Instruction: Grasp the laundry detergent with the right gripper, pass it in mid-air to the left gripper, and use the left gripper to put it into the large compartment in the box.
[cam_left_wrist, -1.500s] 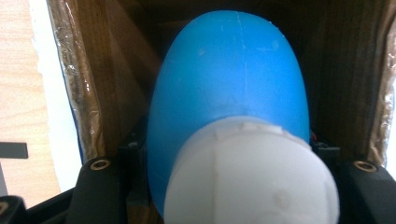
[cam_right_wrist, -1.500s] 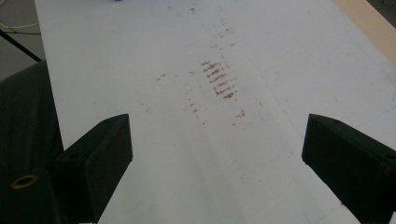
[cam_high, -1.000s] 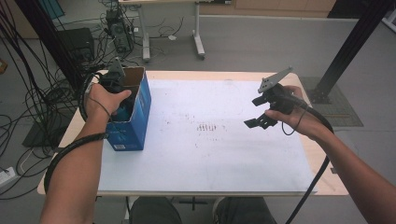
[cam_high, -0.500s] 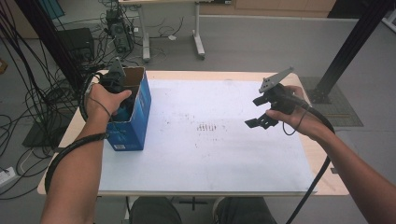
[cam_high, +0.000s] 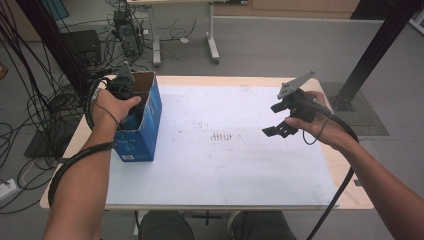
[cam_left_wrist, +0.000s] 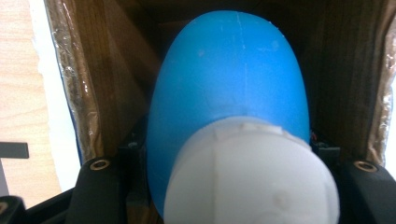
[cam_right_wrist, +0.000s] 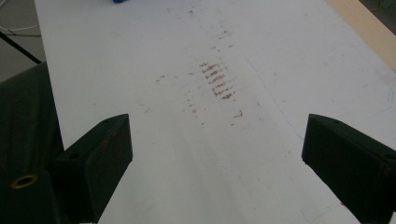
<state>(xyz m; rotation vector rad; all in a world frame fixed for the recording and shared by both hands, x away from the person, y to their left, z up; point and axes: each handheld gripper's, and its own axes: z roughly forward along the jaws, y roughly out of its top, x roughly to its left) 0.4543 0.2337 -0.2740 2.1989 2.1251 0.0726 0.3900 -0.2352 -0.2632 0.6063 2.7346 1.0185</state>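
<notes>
My left gripper (cam_high: 131, 107) was down inside the open blue cardboard box (cam_high: 142, 135) at the left end of the bench (cam_high: 210, 80), its jaws clamped on a blue bottle with a white cap (cam_left_wrist: 233, 107). In the left gripper view the bottle sat between the jaws, cap nearest the camera, with the brown inner walls of the box on both sides; I could not tell whether the bottle rested on the box's floor. My right gripper (cam_high: 281, 125) hung above the white sheet (cam_high: 225, 170) on the right half of the bench, jaws wide apart with nothing between them, well away from the box. Faint brown smudges (cam_right_wrist: 217, 79) marked the sheet ahead of it.
</notes>
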